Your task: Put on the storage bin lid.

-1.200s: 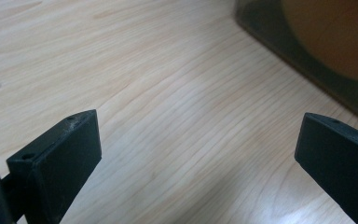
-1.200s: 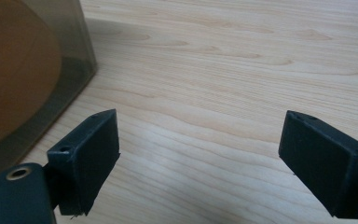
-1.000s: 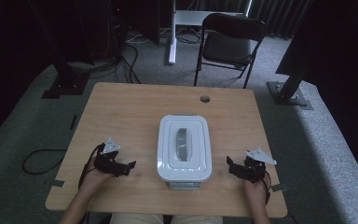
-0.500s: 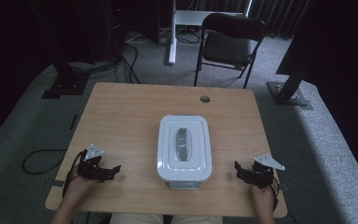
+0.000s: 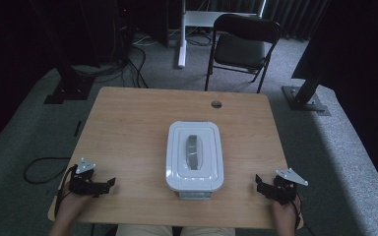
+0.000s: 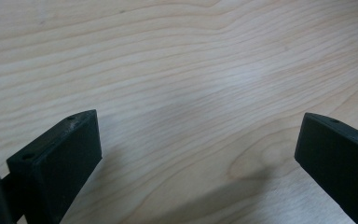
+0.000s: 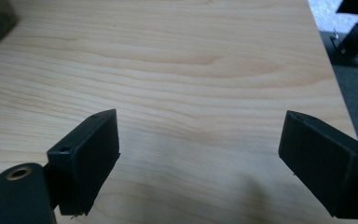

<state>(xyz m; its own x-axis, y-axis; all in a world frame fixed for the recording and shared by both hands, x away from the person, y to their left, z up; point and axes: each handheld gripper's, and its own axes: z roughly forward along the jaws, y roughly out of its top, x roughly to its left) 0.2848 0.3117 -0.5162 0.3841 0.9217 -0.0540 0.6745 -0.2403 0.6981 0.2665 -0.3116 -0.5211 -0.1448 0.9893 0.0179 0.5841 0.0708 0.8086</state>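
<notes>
Left gripper (image 5: 109, 184): at the near left corner of the table (image 5: 128, 128), held in a hand (image 5: 71, 204); jaws spread wide, gripping nothing, bare wood between them in the left gripper view (image 6: 198, 154).
Right gripper (image 5: 259, 184): at the near right corner, held in the other hand (image 5: 285, 214); jaws wide apart, nothing between them but tabletop in the right gripper view (image 7: 200, 154).
White box (image 5: 194, 156): centre of the table, towards the near edge, between the two grippers and well apart from both.
Lid (image 5: 195, 129): seated on the box, closed, with a grey handle (image 5: 194, 151) along its middle.
Contents: hidden under the lid, cannot tell.
Cable hole (image 5: 216, 104): in the tabletop near the far edge.
Chair (image 5: 243, 46): black, on the floor beyond the table.
</notes>
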